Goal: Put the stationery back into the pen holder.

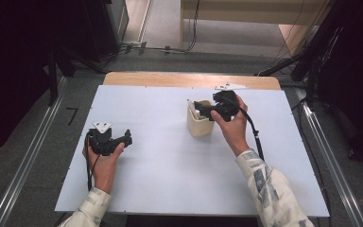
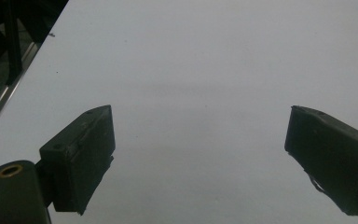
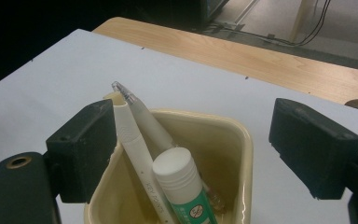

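So there was one cream pen cup [image 1: 199, 124] on the white table [image 1: 170, 161], a bit right of the middle and toward the far edge, and it had three things standing in it: two white pens [image 3: 137, 149] and one glue stick [image 3: 182, 186] with a white cap and green label. Both pens leaned with their long axes tilted, tips up and slanting toward the far-left corner of the cup as the right gripper view showed it; one ended in a clear tip poking above the rim. The glue stick leaned the same way, cap up, just in front of them. The right gripper [image 1: 202, 109] hung over the cup with its jaws spread wide, nothing pinched; the pens rose right beside the left jaw, though I couldn't tell if they touched it. The left gripper [image 1: 125, 139] sat well apart at the table's left side, jaws also spread over bare tabletop.
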Demonstrator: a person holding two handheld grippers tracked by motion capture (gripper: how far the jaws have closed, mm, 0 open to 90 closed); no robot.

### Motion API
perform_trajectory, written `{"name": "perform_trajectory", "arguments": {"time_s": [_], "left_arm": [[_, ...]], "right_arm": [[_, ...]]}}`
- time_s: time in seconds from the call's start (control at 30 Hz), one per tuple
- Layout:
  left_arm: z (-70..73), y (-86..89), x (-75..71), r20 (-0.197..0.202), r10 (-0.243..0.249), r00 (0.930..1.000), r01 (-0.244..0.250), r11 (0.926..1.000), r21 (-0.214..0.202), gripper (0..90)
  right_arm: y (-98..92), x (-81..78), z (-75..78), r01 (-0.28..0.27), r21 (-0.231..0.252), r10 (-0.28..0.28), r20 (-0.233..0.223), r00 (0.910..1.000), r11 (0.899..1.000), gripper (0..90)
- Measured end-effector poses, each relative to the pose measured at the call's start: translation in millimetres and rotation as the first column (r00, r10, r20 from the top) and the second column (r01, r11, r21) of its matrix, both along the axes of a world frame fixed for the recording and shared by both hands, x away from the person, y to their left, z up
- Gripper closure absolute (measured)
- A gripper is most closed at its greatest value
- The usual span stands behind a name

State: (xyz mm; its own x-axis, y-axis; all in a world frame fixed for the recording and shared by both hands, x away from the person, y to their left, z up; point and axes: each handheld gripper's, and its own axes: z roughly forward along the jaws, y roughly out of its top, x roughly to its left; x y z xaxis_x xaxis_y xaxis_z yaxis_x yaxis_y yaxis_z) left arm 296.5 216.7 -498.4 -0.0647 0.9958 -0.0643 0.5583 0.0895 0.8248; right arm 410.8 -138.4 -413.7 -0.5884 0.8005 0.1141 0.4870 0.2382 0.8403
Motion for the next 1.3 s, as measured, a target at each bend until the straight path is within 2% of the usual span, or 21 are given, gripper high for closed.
{"name": "perform_trajectory", "arguments": {"time_s": [1.3], "left_arm": [[0.1,-1.9,0.4,0.004,-0.004,1.0,0.004,1.0,0.002,9.4]], "right_arm": [[-7.1,-14.6,-2.0,-0.015,0.011,0.015,0.002,0.9999,1.0,13.6]]}}
